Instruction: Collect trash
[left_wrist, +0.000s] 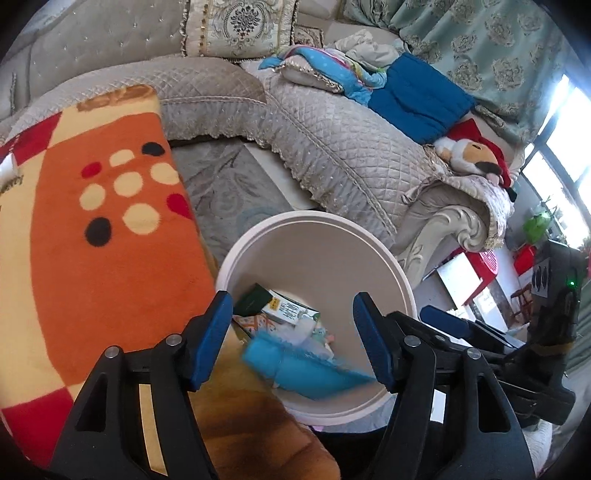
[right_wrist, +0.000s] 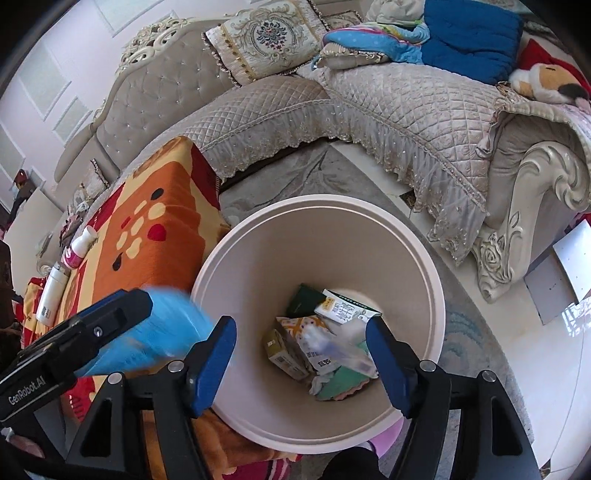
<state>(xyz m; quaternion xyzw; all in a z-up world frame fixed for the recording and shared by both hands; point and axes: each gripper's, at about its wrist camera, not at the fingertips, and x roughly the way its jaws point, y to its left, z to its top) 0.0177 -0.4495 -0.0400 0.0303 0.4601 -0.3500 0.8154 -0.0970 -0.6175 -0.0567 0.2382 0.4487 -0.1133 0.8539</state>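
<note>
A white round bin (left_wrist: 314, 218) (right_wrist: 317, 201) stands on the floor below both grippers. Inside lie a milk carton (right_wrist: 343, 308), a dark green packet (right_wrist: 304, 297) and several other wrappers. My left gripper (left_wrist: 291, 306) is open over the bin's near left side. A blurred light-blue packet (left_wrist: 306, 365) (right_wrist: 166, 332) hangs loose between and below its fingers, and no pad presses on it. My right gripper (right_wrist: 301, 325) is open over the bin's middle, with a blurred white wrapper (right_wrist: 332, 347) loose beneath it among the trash. The right gripper's blue fingers (left_wrist: 443, 321) show at the bin's right rim.
An orange patterned blanket (left_wrist: 103, 236) covers a seat left of the bin, with a white bottle (right_wrist: 79, 247) and a white tube (right_wrist: 51, 295) on it. A quilted sofa (left_wrist: 332, 147) curves behind, holding cushions, blue cloth and a plush toy (left_wrist: 469, 155). A patterned rug covers the floor.
</note>
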